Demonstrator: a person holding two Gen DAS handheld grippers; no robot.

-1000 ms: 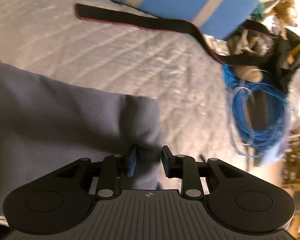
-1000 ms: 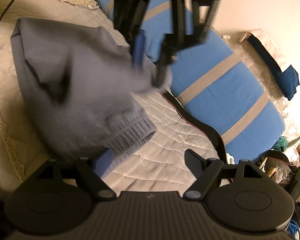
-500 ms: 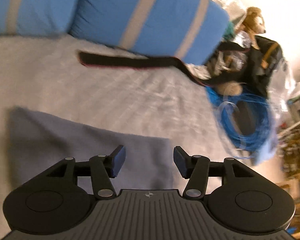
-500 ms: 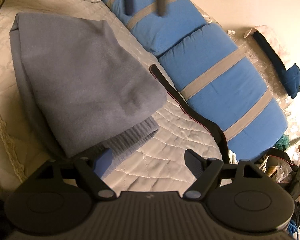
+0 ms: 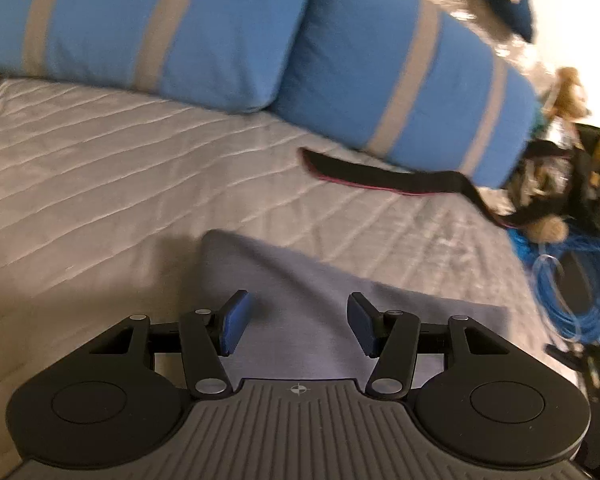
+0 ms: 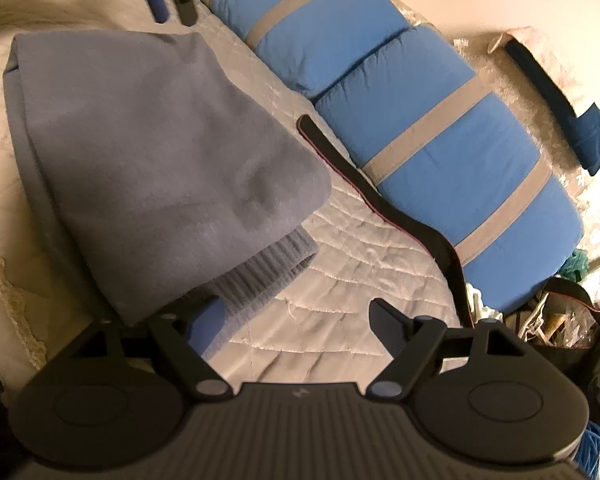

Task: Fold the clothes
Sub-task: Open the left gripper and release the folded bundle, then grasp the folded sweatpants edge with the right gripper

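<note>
Your left gripper [image 5: 294, 322] had released the grey garment [image 6: 152, 152]: its jaws, clamped on the cloth a second earlier, stood apart and empty above the fabric. The garment lay folded on the quilted bed [image 6: 360, 272], ribbed hem [image 6: 268, 276] showing beneath the top layer. Your right gripper [image 6: 296, 328] remained wide open, holding nothing, beside that hem. This fold appeared complete.

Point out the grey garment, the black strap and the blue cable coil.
grey garment [image 6: 160, 152]: right wrist view, middle of the folded top layer.
black strap [image 5: 380, 178]: left wrist view, middle of its length on the quilt.
blue cable coil [image 5: 576, 300]: left wrist view, the looped strands.
</note>
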